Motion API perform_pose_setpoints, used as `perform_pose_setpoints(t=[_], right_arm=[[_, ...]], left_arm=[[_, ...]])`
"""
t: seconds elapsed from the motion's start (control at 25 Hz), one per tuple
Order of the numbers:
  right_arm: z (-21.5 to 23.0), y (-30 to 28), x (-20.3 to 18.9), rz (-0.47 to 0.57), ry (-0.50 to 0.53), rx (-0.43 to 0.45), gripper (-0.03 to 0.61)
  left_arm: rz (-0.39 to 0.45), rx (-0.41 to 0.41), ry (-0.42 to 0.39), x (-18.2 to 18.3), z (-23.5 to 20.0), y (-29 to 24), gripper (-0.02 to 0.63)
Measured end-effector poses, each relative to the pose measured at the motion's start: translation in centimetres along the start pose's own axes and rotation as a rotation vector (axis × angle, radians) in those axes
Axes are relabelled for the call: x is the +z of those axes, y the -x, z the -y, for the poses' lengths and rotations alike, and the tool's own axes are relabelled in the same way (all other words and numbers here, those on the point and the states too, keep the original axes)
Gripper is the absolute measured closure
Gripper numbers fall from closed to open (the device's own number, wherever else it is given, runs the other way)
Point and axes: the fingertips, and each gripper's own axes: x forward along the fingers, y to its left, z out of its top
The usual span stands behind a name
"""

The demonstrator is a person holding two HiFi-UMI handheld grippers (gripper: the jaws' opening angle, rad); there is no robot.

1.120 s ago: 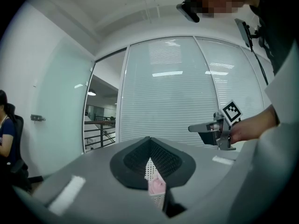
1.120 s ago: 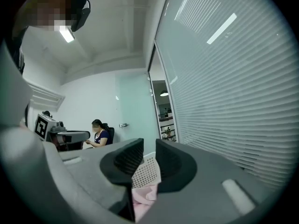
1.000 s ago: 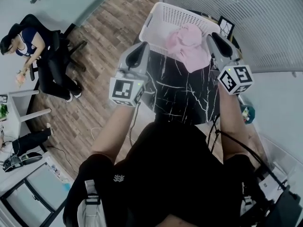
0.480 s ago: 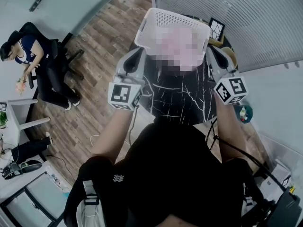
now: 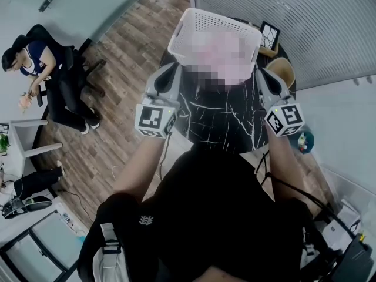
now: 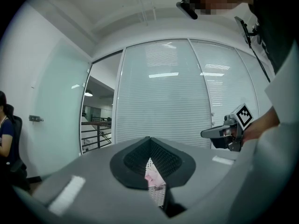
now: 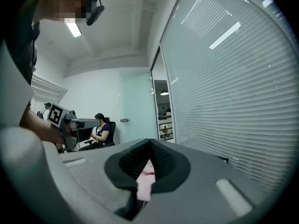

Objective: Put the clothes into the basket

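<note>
A white lattice basket (image 5: 194, 17) stands at the far side of the round black marble table (image 5: 223, 119), and a heap of pink clothes (image 5: 220, 57) lies inside it. My left gripper (image 5: 170, 72) hovers short of the basket's left corner, shut with nothing held. My right gripper (image 5: 262, 74) hovers off the basket's right corner, also shut and holding nothing. In the left gripper view its jaws (image 6: 149, 141) meet, and the pink clothes (image 6: 152, 176) and basket (image 6: 159, 195) show below them. In the right gripper view the jaws (image 7: 149, 143) meet above a glimpse of pink clothes (image 7: 145, 181).
A person sits in a black office chair (image 5: 35, 57) over wooden floor at the left. A small framed picture (image 5: 270, 34) and a tan seat (image 5: 283, 70) stand behind the table. A wall of blinds (image 5: 305, 22) runs along the right.
The pink clothes, draped over the basket's near rim a second ago, now lie inside it. My right gripper has drawn back from the cloth toward me. The left has barely moved.
</note>
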Motion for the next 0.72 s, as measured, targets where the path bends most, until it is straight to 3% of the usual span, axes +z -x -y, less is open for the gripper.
perform_pose_setpoints(t=[0.24,0.72], right_arm=[[-1.1,0.0,-0.3,-0.016,0.015,0.038,0.577],[-0.4,0.6,0.0,-0.005,0.004,0.012,0.577]], left_arm=[[0.007,-0.007,0.007,0.5,0.4,-0.3,0.607],[0.005,-0.032,0.011,0.4,2.3,-0.7,0.607]])
